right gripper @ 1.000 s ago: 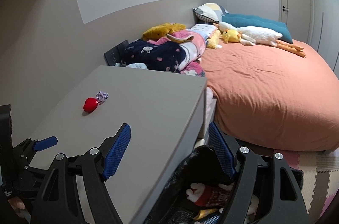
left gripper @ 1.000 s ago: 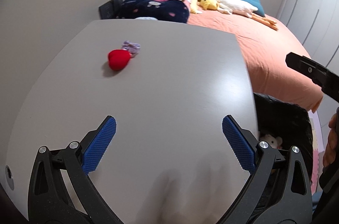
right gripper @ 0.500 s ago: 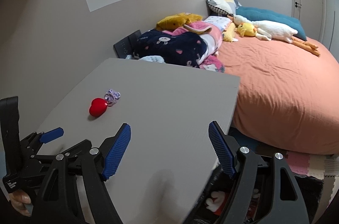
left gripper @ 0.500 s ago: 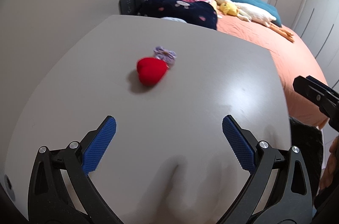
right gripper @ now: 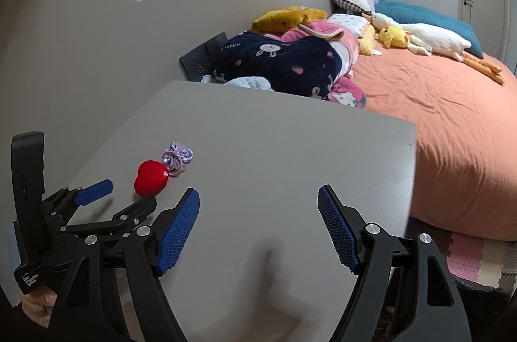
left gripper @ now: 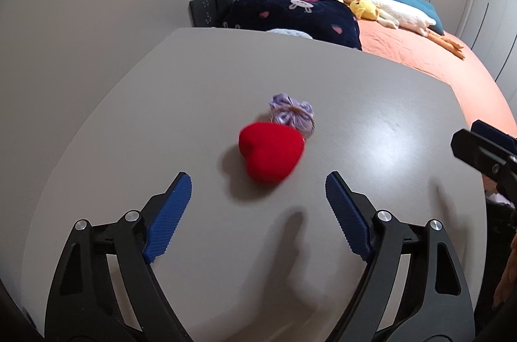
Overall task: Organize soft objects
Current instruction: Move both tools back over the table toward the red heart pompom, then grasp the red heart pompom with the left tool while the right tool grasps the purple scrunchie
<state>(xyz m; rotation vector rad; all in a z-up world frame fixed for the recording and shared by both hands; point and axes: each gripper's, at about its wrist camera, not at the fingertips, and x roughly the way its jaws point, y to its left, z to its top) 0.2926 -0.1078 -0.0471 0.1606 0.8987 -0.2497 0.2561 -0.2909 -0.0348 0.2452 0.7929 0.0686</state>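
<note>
Left claw: nearest the camera, above the desk. Its jaws are closing, with nothing between the pads; it grasps nothing. The red heart cushion lies just beyond the fingertips, roughly centred on the gap.

Right claw: released, jaws wide, nothing between them. It hangs over bare desk, to the right of the heart and well apart from it.

Red heart cushion: rests on the desk, on the side nearer the wall. This is judged to be the next item to pick up.

Purple pouch: directly behind the heart, touching it at the heart's far edge. A cord ties its neck.

Bed: beyond the desk's far and right edges, carrying a dark blue blanket, a yellow duck toy and a white goose toy.

Hazards, judged from this position:
- Premature closing. If the jaws narrow further before the heart is between the pads, the fingertips may push it away instead of gripping it.
- Contact with the pouch. A push on the heart would shove the pouch further from the claw.
- Double pick. A deep reach could catch the pouch cord along with the heart.
- Shallow grip. The heart is soft and rounded; a pinch at its near lobe may slip off.
</note>
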